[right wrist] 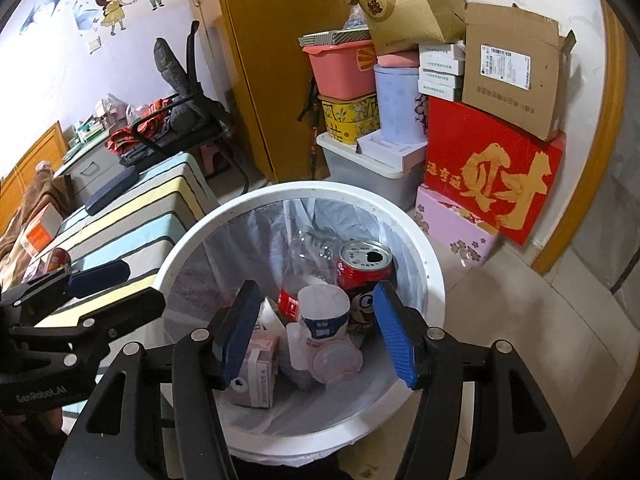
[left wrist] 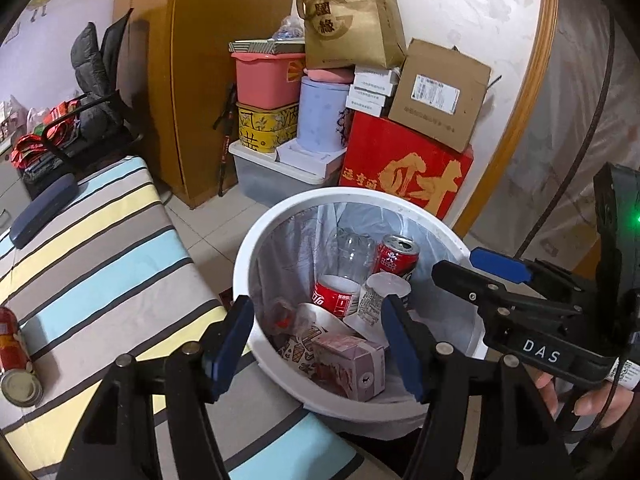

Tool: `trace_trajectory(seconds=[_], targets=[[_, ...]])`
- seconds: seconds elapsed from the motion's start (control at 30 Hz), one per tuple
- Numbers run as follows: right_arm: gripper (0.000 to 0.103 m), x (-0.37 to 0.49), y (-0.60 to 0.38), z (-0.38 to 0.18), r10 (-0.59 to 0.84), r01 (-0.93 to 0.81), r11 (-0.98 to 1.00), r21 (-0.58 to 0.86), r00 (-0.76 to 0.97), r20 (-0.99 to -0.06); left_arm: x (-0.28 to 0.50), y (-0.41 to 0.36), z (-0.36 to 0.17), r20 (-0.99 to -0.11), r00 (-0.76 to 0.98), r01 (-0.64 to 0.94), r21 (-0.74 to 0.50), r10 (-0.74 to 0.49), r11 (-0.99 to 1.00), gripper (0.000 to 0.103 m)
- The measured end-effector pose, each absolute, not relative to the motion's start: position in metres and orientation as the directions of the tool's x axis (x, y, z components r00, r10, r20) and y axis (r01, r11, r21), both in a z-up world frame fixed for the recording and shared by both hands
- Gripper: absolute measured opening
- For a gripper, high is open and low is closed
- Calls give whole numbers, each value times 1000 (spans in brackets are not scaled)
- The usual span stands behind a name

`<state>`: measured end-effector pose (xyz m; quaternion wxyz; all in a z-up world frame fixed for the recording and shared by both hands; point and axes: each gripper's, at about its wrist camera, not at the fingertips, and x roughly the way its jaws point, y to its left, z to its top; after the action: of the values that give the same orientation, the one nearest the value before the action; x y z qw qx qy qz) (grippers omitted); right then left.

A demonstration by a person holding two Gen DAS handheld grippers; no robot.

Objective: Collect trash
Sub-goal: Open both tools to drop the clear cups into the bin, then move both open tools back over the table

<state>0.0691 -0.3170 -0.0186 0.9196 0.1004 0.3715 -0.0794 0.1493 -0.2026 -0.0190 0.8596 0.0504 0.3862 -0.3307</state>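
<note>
A white trash bin [left wrist: 256, 248] with a clear liner stands on the floor; it also shows in the right wrist view [right wrist: 432, 280]. Inside lie a red can [left wrist: 396, 256] [right wrist: 362, 268], a clear cola bottle [left wrist: 344, 276], a paper cup [right wrist: 322, 312], a pink carton [left wrist: 348, 364] [right wrist: 256, 372] and a round plastic lid [right wrist: 336, 364]. My left gripper [left wrist: 320, 344] is open and empty over the bin's near rim. My right gripper [right wrist: 316, 336] is open and empty above the bin's middle; it shows in the left wrist view [left wrist: 480, 268].
A striped table [left wrist: 100, 248] stands left of the bin with a dark glasses case [left wrist: 44, 210] and red cans [left wrist: 12, 344] on it. Stacked boxes [left wrist: 404, 172] and tubs [left wrist: 268, 80] fill the corner behind. A chair [left wrist: 100, 92] stands at the far left.
</note>
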Motion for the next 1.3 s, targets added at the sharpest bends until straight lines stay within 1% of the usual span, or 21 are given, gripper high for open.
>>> trace_trajectory(seconds=[0.33,0.67,1.3], targets=[[60,65,-296,-9,-74,201,973,114,737,-672,140,-167,-8,-672,552,560,-141,-495,816,68],[60,67,-261,1,-26,140,982,128,769,-639,131,-111,3,-642,628,486,-118,-440,866,68],[60,101,-168,6,121,-44,990,137,771,-625,142,20,7,-618,723,290,-132,-308,948,72]])
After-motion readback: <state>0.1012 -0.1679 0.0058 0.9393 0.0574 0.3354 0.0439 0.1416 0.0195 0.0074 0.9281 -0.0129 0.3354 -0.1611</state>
